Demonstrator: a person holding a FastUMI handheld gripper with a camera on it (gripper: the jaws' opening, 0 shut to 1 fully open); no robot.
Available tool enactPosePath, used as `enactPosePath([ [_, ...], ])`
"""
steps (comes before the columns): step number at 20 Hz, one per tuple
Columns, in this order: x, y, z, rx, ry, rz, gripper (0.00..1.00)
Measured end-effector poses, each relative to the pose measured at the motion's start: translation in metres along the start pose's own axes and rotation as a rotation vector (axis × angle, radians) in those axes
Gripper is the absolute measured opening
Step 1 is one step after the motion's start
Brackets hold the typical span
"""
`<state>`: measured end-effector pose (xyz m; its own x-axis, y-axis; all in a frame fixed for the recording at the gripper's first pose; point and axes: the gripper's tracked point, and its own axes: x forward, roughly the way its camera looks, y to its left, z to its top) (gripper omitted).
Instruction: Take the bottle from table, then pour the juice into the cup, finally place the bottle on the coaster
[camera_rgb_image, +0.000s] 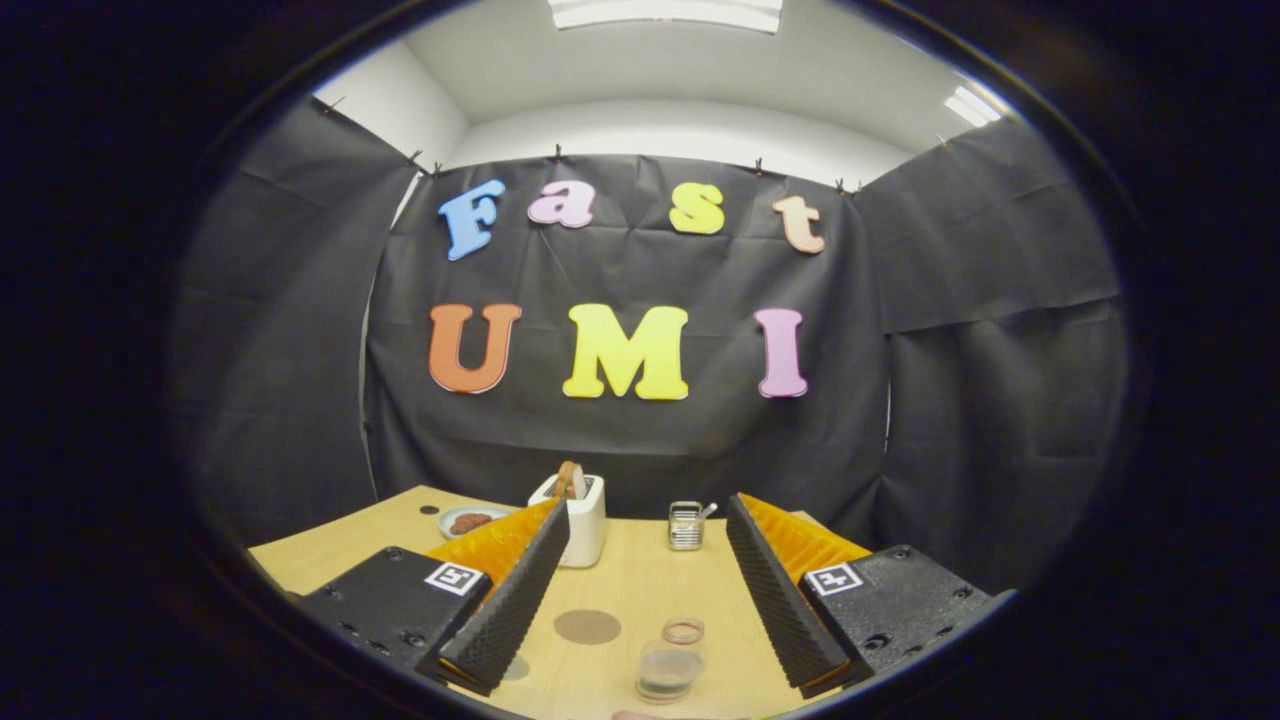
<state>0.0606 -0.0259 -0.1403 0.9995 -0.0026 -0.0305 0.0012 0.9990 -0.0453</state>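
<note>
The clear, see-through vessel with a narrow ring-shaped mouth and a dark layer at its bottom (670, 660) stands on the pale wooden table (640, 580), low between the two fingers and nearer the right one. I take it for the bottle, though the glass is too faint to be sure. The hand-held gripper (640, 655) is spread wide, its fingers pressing on nothing, so the take is not yet made.

The round, flat brown coaster (587, 627) lies just beside the bottle, toward the left finger. Beyond the fingers stand a small ribbed glass cup with a stick or spoon in it (686, 525) and a white toaster holding a slice of bread (578, 515), with a small plate of something dark (468, 520) past the toaster.

The main risk is the off-centre line – closing from here, the right finger would probably meet the glass first and push or tip it, spilling juice. Smooth clear walls may also slip in a weak pinch. A low approach could drag the left finger over the coaster and shift it.
</note>
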Motion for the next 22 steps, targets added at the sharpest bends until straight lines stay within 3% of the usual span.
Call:
enactPosePath([
  [22,0.015,-0.021,-0.125,-0.019,0.034,-0.034,1.0],
])
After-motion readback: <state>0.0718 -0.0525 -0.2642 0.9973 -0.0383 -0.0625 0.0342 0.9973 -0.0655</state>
